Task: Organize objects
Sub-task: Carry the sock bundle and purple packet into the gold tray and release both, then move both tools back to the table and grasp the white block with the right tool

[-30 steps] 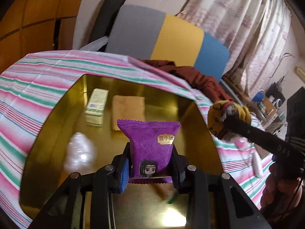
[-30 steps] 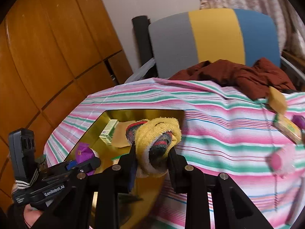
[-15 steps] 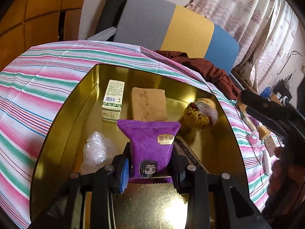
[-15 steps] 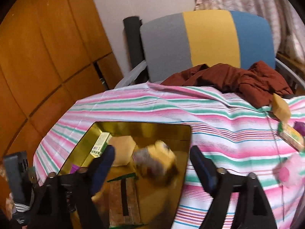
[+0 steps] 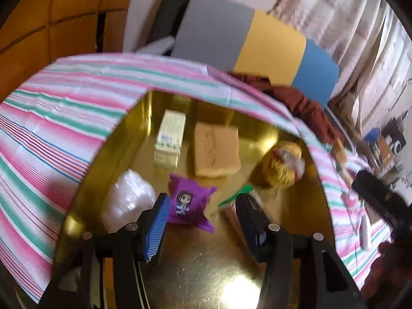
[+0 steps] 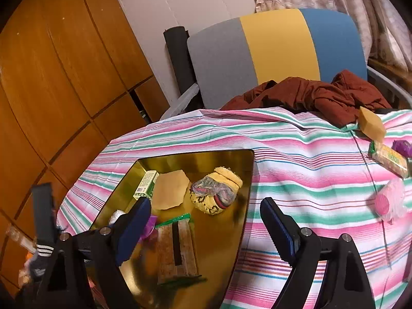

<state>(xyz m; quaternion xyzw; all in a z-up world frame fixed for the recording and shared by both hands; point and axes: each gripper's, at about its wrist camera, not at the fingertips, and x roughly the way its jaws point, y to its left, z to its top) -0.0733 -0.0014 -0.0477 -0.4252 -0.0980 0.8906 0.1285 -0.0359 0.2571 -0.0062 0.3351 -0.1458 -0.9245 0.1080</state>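
Note:
A gold tray (image 5: 206,270) (image 6: 231,237) lies on the striped cloth. In it are a purple snack packet (image 5: 189,202), a white-green box (image 5: 170,139) (image 6: 145,184), a tan sponge (image 5: 215,153) (image 6: 170,189), a yellow rolled sock (image 5: 282,166) (image 6: 215,193), a clear plastic wad (image 5: 128,200) and a green-edged biscuit pack (image 6: 176,249). My left gripper (image 5: 203,220) is open just above the purple packet, which is free between the jaws. My right gripper (image 6: 206,228) is open and empty above the tray's right edge.
On the cloth at the right lie a tan block (image 6: 372,125), a green-wrapped biscuit bar (image 6: 390,158), a purple packet (image 6: 401,146) and a pink wrapped item (image 6: 386,202). A brown garment (image 6: 309,95) and a grey-yellow-blue chair back (image 6: 278,49) stand behind. Wooden panels are at the left.
My right gripper opened and dropped the yellow sock into the tray, then pulled back. My left gripper opened and let go of the purple packet, which now sits in the tray.

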